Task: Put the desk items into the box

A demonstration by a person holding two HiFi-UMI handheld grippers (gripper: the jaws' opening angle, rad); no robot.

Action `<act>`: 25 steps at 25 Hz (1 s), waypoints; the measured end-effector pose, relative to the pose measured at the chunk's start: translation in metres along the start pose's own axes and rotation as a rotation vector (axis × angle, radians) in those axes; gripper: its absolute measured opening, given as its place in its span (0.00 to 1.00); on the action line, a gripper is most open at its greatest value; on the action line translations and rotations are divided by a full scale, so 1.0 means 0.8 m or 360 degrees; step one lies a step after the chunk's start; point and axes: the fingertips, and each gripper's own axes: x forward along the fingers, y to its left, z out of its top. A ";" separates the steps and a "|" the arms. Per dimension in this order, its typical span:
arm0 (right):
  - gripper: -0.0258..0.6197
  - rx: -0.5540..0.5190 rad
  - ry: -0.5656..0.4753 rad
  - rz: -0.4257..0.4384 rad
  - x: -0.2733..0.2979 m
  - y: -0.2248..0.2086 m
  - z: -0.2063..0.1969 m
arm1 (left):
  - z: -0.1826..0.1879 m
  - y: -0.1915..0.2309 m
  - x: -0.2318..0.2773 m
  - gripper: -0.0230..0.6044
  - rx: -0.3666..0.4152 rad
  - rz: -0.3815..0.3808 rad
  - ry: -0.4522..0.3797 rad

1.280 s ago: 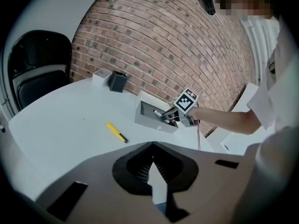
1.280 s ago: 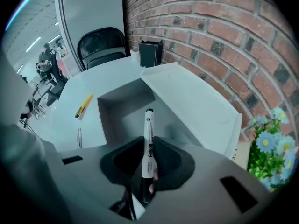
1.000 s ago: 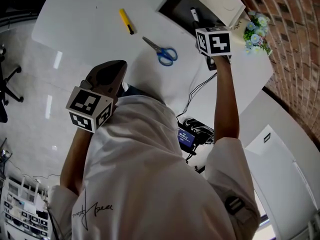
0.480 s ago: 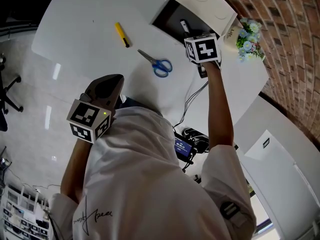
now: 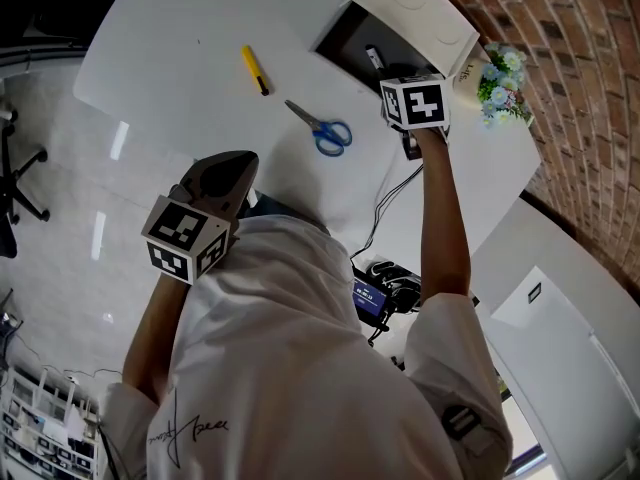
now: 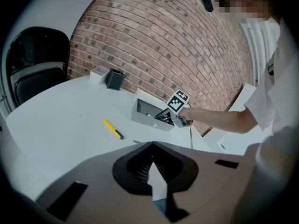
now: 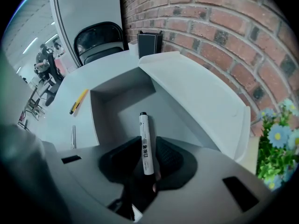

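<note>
Currently the right gripper (image 7: 148,158) is held over the open white box (image 7: 97,120) at the far right of the white table (image 5: 180,58) and is pointed steeply down. Its jaws have just been opening and are released. A whiteboard marker (image 7: 145,139) is seen between them, unpinched, with its black end toward the box floor. Contact with the floor cannot be told. The left gripper (image 6: 152,164) is held near, at the left, jaws closed together on nothing. Blue-handled scissors (image 5: 325,128) and a yellow utility knife (image 5: 254,68) are left lying on the table, left of the box.
</note>
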 end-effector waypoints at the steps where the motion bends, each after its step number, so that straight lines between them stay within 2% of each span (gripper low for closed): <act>1: 0.21 0.0007 -0.0015 -0.0012 -0.003 -0.001 0.001 | 0.000 0.000 -0.001 0.04 0.0000 0.0002 -0.0001; 7: 0.17 0.0030 -0.0083 -0.0060 -0.025 -0.006 -0.001 | 0.010 -0.013 -0.002 0.04 -0.0126 -0.0081 -0.0065; 13: 0.13 0.0075 -0.0170 -0.0115 -0.045 -0.010 -0.003 | 0.013 -0.016 -0.002 0.04 -0.0091 -0.0063 -0.0081; 25: 0.11 0.0165 -0.0292 -0.0072 -0.085 0.004 -0.028 | 0.009 -0.036 0.005 0.04 -0.0011 -0.0067 -0.0075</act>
